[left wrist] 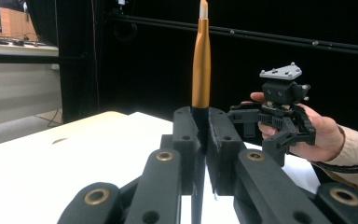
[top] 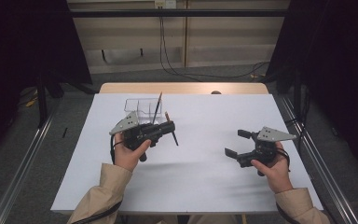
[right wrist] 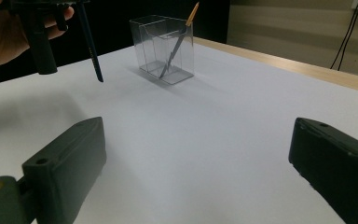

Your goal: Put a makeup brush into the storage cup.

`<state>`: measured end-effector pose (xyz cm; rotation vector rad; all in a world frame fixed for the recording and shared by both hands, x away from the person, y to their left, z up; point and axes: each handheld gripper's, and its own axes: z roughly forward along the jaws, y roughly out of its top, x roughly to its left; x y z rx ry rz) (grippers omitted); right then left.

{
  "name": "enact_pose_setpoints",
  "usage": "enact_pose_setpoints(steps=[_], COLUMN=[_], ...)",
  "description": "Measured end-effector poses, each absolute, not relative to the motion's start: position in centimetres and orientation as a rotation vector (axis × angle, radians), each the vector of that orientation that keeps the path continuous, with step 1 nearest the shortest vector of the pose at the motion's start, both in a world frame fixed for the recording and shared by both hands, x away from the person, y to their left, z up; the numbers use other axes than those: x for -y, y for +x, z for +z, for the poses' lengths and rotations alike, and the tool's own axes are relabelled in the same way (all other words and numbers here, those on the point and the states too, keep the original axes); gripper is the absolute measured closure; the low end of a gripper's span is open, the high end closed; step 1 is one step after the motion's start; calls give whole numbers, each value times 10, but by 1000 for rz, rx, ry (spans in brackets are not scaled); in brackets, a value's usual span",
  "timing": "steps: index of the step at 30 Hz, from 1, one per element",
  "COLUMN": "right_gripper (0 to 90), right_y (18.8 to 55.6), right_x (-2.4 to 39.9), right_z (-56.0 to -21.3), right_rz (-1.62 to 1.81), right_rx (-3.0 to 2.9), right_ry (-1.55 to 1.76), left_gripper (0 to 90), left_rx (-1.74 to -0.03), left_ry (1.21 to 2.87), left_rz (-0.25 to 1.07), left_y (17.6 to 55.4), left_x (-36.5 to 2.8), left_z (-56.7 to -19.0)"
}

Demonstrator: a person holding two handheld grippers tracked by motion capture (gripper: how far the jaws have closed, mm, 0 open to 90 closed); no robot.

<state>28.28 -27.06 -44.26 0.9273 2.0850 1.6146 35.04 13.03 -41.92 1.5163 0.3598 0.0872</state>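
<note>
The left gripper (top: 170, 127) clamps a pencil (left wrist: 201, 70) above the tabletop (top: 200, 177), just beside the clear holder (top: 142, 106). The right gripper (top: 237, 143) hovers with jaws apart, holding nothing.

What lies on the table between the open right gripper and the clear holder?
Nothing lies there. In the right gripper view, bare white table stretches from the right gripper to the clear holder. The high view agrees.

A lab recording booth is indicated: black curtains (top: 340, 70), metal frame rails (top: 18, 177), trailing wall cables (top: 177, 65), white-covered counter (top: 191, 177).
</note>
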Motion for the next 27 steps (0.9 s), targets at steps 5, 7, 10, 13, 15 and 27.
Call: enact_pose_setpoints(steps=[5, 7, 10, 13, 15, 27], right_gripper=[35, 35, 35, 34, 34, 33], right_y=[280, 279, 278, 277, 276, 274], right_x=[274, 276, 279, 281, 281, 285], right_z=[-443, -443, -443, -443, -444, -443], right_rz=[1614, 1607, 1605, 1606, 1603, 1603], right_rx=[-2079, -2076, -2069, -2064, -2065, -2061], right_ry=[933, 936, 937, 947, 943, 941], left_gripper=[833, 833, 833, 833, 833, 833], left_rx=[-362, -362, -361, -364, -365, -366], left_ry=[1516, 1515, 1515, 1515, 1514, 1515], left_rz=[82, 83, 85, 88, 89, 89], left_y=[350, 350, 350, 350, 350, 350], left_x=[-130, -130, -131, -132, -132, -133], left_z=[-420, -420, -419, -419, -418, -418])
